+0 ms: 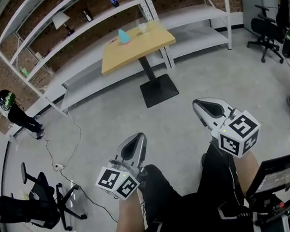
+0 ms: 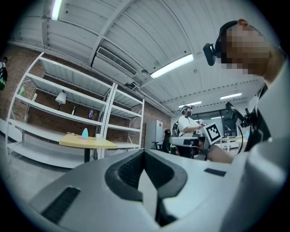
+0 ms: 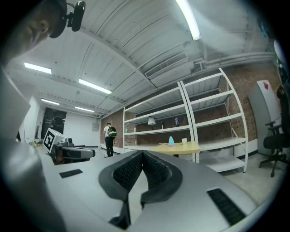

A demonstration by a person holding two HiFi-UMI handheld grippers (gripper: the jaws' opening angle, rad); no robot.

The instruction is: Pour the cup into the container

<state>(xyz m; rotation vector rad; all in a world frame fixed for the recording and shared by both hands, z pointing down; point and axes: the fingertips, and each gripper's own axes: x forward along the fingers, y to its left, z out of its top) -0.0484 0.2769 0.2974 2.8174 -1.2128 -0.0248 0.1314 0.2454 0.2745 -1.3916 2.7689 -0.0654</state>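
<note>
left gripper (image 1: 135, 139): jaws pressed together, nothing between. right gripper (image 1: 203, 104): same, empty. both held level, well short of table (image 1: 134, 53). cup (image 1: 142, 28) on table's far side, near blue container (image 1: 123, 36), well apart from both grippers. risks: reaching cup with jaws shut would knock it over, spill. cup near container, so spread jaws may bump container. loose cable (image 1: 71, 145) on floor at left, trip hazard.

I see bright, even light from ceiling tubes (image 3: 189, 20); soft shadows on floor (image 1: 110, 126). Heavy fisheye bend + dark vignette at edges; bkgd maybe slightly soft.
</note>
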